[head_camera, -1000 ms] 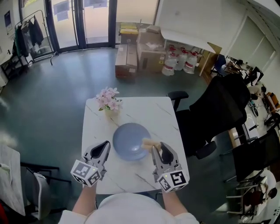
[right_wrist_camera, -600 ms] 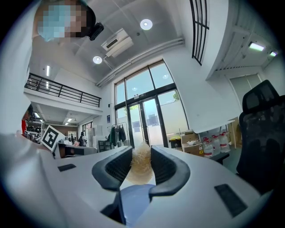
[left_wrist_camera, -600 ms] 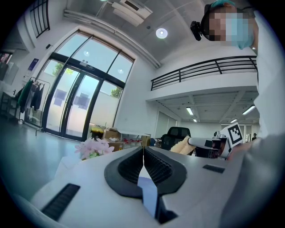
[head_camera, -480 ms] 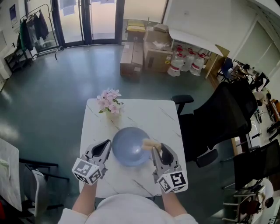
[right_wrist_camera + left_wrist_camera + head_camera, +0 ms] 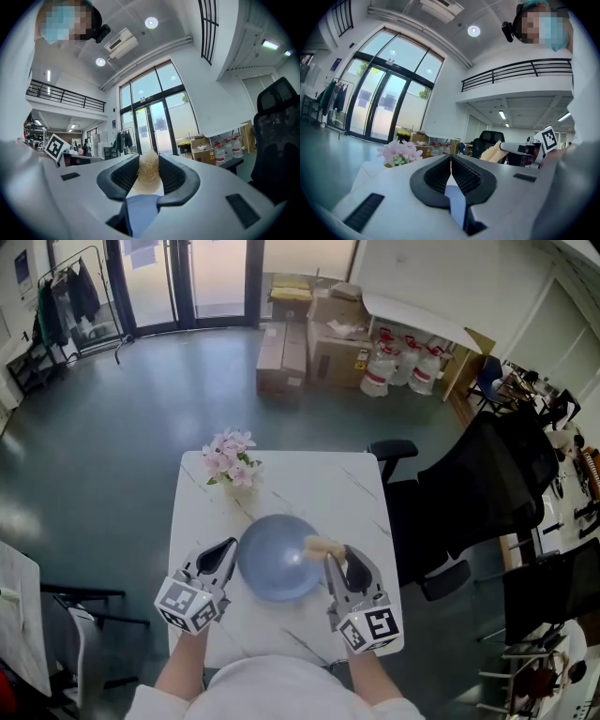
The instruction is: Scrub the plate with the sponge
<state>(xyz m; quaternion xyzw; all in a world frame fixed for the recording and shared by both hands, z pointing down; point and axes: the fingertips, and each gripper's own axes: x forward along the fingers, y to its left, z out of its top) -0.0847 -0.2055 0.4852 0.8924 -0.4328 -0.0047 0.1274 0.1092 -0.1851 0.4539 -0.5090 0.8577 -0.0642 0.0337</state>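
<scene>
A big hall with glass doors and stacked boxes; at its middle stands a white marble bench (image 5: 281,486) carrying a blue plate (image 5: 272,573) and pink flowers (image 5: 232,456). Over the last second both grippers have edged in on the plate (the whole view drew closer with them). The sponge (image 5: 322,547) now hangs over the plate's right rim, clamped in the right gripper (image 5: 330,557). The left gripper (image 5: 228,547) is closed tight on nothing, just beside the left rim. Scrubbing looks about to begin. Bare marble rings the plate, the flowers stand well behind it, and a chair (image 5: 450,493) sits off the right edge, so strokes have room.
</scene>
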